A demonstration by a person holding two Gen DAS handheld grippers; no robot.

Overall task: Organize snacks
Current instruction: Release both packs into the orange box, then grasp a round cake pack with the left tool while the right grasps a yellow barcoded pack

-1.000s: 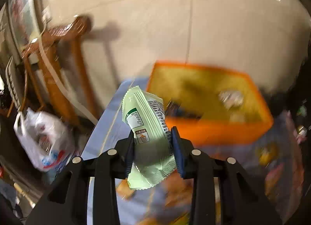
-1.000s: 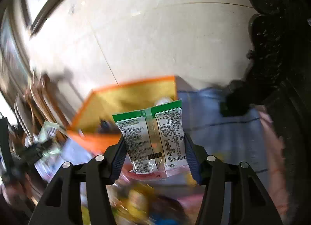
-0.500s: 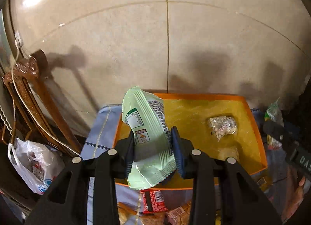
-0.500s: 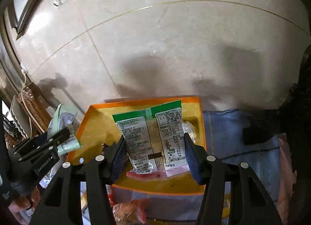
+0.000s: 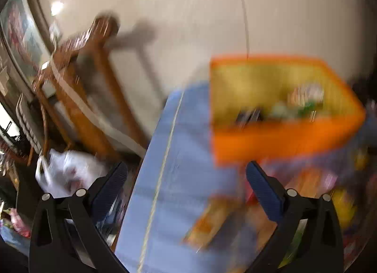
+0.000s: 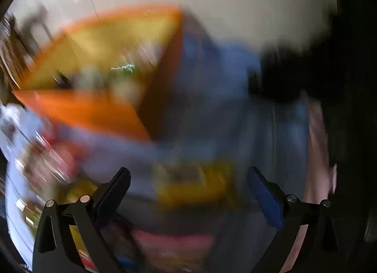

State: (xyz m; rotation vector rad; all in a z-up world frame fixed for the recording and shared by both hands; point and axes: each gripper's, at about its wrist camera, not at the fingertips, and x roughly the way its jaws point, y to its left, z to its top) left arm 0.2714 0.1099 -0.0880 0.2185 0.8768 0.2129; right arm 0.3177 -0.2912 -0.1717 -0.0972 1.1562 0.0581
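Both views are blurred by motion. The orange bin (image 5: 282, 138) with a yellow inside stands on the blue cloth (image 5: 179, 155) and holds several snack packets (image 5: 304, 98). My left gripper (image 5: 186, 178) is open and empty, low over the cloth to the left of the bin. My right gripper (image 6: 188, 183) is open and empty, above a yellow packet (image 6: 195, 185) on the cloth, with the bin (image 6: 89, 112) at its upper left. Green packets (image 6: 122, 70) show as blurs inside the bin.
Loose snacks (image 5: 212, 221) lie on the cloth in front of the bin. A wooden chair (image 5: 77, 89) and a white plastic bag (image 5: 68, 174) are off the table's left edge. Dark furniture (image 6: 318, 72) stands at the right.
Both grippers have opened and let go of their green packets, which now lie in the bin. Both have pulled back and down from over the bin toward the cloth.
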